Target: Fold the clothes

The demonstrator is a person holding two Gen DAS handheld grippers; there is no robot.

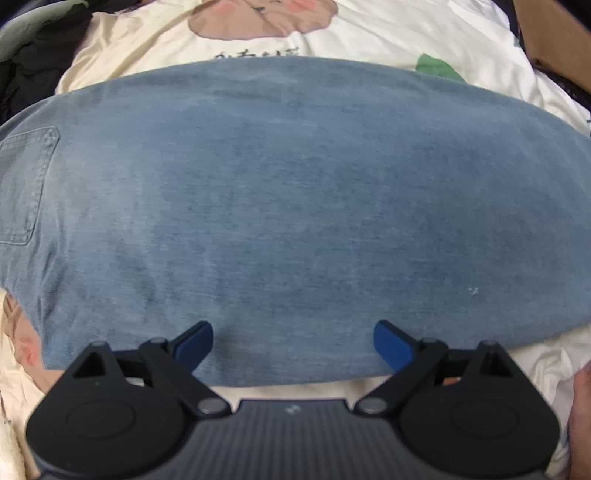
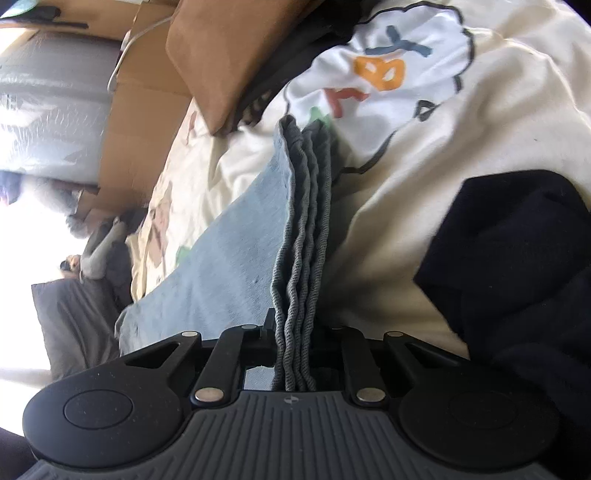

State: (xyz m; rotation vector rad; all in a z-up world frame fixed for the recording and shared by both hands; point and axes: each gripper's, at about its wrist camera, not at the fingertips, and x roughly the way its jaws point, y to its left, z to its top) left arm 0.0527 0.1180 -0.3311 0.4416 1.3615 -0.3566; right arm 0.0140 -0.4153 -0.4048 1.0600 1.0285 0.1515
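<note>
A: Surface beneath the tool?
B: Cream bedding (image 1: 406, 33), cartoon-printed, creased.

A: Ahead and left of the right-hand tool?
B: Brown cardboard boxes (image 2: 147, 110); a pale plastic-wrapped bundle (image 2: 48, 110) beside them.

A: Light?
B: Strong white glare (image 2: 22, 236) at far left, detail washed out.

A: Lower left?
B: Grey cushion (image 2: 74, 325).

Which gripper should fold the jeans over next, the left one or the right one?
Probably the right gripper. It is already shut on the stacked hem edges of the jeans, so it can carry them over. The left gripper is open above the flat denim, holding nothing.
</note>
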